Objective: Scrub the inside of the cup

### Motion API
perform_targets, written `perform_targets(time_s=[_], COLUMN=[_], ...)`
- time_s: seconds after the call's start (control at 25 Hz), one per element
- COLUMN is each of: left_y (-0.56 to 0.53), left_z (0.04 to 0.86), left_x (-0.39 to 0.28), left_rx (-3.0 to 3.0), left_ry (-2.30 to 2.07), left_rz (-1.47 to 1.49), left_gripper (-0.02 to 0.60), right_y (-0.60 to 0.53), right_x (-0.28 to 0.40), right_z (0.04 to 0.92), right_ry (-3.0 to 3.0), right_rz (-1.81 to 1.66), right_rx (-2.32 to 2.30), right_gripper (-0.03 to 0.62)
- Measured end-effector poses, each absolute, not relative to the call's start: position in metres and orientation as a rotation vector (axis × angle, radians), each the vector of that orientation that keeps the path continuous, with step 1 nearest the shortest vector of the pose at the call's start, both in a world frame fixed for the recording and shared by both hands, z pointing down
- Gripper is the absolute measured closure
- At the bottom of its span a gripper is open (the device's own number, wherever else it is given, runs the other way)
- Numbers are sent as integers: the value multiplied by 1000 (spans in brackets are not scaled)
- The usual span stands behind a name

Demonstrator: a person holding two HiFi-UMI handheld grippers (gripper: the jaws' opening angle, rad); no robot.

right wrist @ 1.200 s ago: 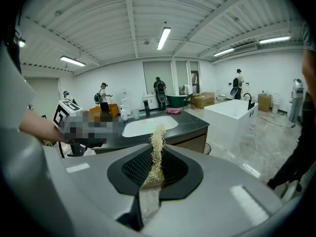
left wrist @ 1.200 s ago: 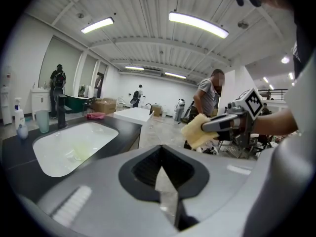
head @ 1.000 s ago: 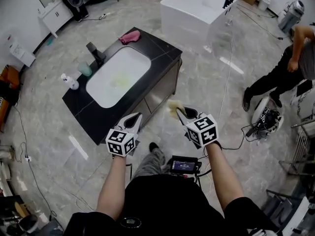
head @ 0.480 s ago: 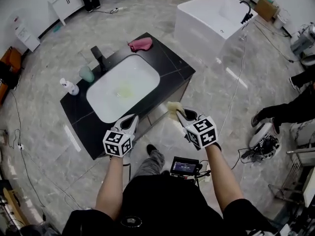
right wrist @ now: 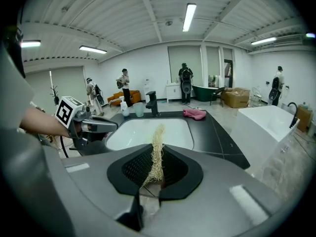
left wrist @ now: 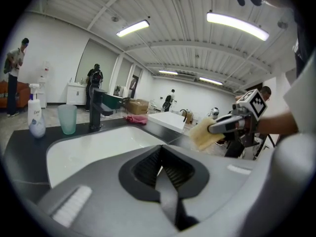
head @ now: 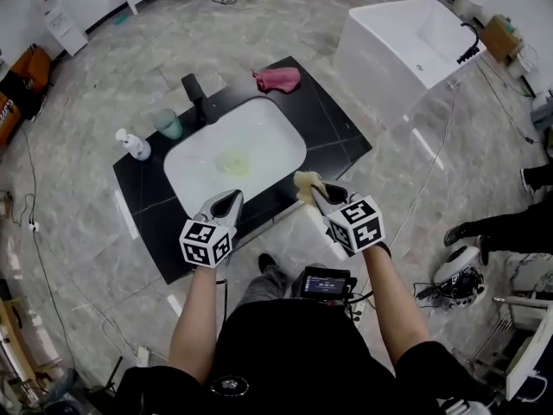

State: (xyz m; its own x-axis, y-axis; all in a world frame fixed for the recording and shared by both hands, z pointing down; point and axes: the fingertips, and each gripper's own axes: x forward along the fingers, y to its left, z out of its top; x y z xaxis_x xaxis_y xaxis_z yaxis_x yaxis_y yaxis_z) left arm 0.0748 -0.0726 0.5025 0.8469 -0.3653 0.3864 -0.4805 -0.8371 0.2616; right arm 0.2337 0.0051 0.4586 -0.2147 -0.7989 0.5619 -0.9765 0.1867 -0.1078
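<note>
Cup, a pale green translucent tumbler, stood upright on the black desk at the far edge of the white sink. It was between the dark tap and a white pump bottle, well apart from both grippers. The left gripper hovered over the near rim of the desk with its fingers pressed together and nothing between them. The right gripper had its fingers clamped on a yellowish fibrous scrubbing pad, which stuck out past the tips. A pink cloth lay at the far corner of the desk.

The cup looked like thin plastic: light and fairly stiff, with smooth walls that would probably slip when wet and tip under a sideways push. No handle could be seen. The best hold, as I judged it, was across the outside wall at low to mid height with the left fingers. They would first have to open, and that hold left the mouth free for the pad. The pad looked soft and springy, so it should squash to fit inside.
</note>
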Motion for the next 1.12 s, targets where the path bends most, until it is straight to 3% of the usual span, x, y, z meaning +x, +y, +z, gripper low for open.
perform_targets(time_s=[1.12], left_y=[-117], left_z=[512], left_x=[92], left_rx=[2445], left_ry=[-1059], left_rz=[434], left_gripper=[581], right_y=[-146], right_x=[210], right_z=[462], right_ry=[-2402], right_rz=[509], right_rx=[1031], right_gripper=[551])
